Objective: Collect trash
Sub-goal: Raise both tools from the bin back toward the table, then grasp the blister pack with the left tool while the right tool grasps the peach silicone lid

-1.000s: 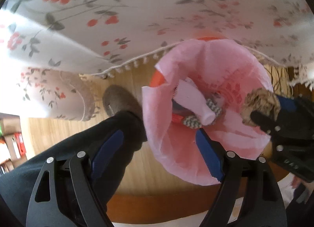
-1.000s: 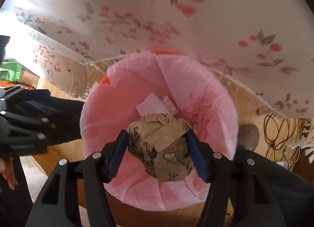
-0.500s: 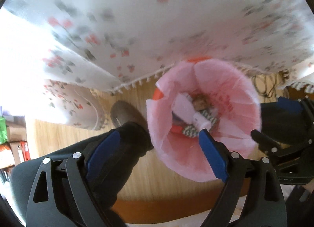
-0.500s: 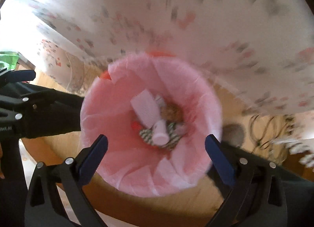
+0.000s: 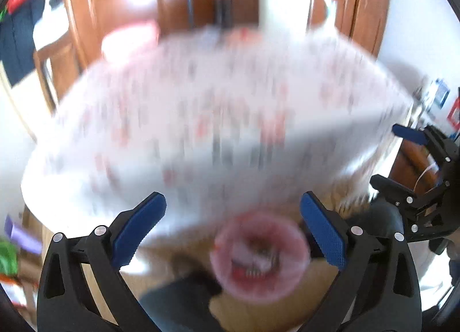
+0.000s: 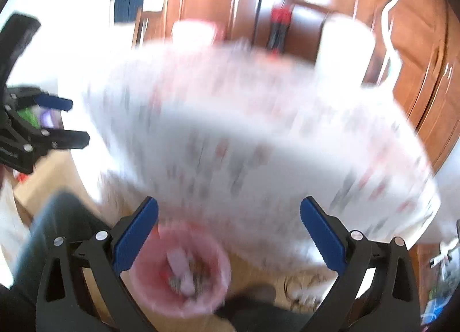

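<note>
A pink-lined trash bin (image 5: 299, 245) stands on the wooden floor far below, blurred, with white and brown trash (image 5: 253, 263) inside. The right wrist view shows the bin (image 6: 221, 268) and its trash (image 6: 184, 271) too. My left gripper (image 5: 233, 200) hangs high above it, jaws opening, nothing between them. My right gripper (image 6: 229, 202) stands wide open and empty. Each gripper shows in the other's view, the right gripper (image 5: 385, 155) at the right edge and the left gripper (image 6: 77, 121) at the left edge.
A table with a floral tablecloth (image 5: 215, 102) fills the middle, just behind the bin. A white cylinder (image 5: 283, 1) stands at its far side. Wooden doors (image 6: 417, 44) lie behind. A person's dark trouser leg (image 6: 51, 231) is beside the bin, and cables (image 6: 302, 286) lie on the floor.
The right gripper let go of the brown paper wad, which now lies in the bin. Both grippers rose far above the bin and tilted up, bringing the table top into view.
</note>
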A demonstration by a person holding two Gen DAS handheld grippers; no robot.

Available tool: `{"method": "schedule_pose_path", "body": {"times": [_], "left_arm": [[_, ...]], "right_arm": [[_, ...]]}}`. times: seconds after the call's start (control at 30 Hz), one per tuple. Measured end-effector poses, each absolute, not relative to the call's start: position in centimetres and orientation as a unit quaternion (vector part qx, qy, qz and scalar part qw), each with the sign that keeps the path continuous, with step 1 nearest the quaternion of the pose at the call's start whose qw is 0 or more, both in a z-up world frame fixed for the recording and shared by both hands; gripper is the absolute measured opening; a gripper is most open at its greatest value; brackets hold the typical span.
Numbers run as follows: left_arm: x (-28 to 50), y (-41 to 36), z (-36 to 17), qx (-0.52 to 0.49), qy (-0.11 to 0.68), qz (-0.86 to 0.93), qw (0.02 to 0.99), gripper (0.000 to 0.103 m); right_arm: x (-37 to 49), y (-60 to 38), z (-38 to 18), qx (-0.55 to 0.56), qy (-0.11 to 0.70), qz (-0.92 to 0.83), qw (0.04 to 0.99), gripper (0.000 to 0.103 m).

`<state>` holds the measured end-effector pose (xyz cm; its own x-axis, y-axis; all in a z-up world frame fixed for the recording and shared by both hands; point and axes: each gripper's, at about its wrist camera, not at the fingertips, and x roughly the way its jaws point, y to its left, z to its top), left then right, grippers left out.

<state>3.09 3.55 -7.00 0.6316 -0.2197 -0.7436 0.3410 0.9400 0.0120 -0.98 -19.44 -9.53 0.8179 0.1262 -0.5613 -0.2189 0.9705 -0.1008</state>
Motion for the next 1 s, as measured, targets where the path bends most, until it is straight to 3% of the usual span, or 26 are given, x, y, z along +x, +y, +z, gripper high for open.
{"method": "schedule_pose_path", "body": {"times": [0.27,0.43,0.63,0.83,1.0], "left_arm": [[18.2,0.6,-2.0,0.035,0.363,-0.123,0.923,0.097],[28.2,-1.6,-3.6,-0.011,0.396,-0.102,0.912,0.097],[33.8,-5.1,-6.0,0.032,0.410,-0.071,0.909,0.096],[35.8,-4.4,-7.6,0.024,0.430,-0.079,0.899,0.069],[36.2,-2.8,-7.8,0.020,0.429,-0.087,0.899,0.062]], "right_arm": [[8.8,-21.9,-1.9,-0.079,0.203,0.050,0.975,0.098],[14.7,-23.2,-2.0,-0.088,0.210,0.032,0.973,0.098],[18.7,-23.8,-3.2,-0.079,0.227,0.047,0.969,0.098],[21.1,-23.9,-4.1,-0.072,0.246,0.058,0.965,0.098],[23.3,-23.3,-4.5,-0.064,0.262,0.069,0.961,0.097]]}}
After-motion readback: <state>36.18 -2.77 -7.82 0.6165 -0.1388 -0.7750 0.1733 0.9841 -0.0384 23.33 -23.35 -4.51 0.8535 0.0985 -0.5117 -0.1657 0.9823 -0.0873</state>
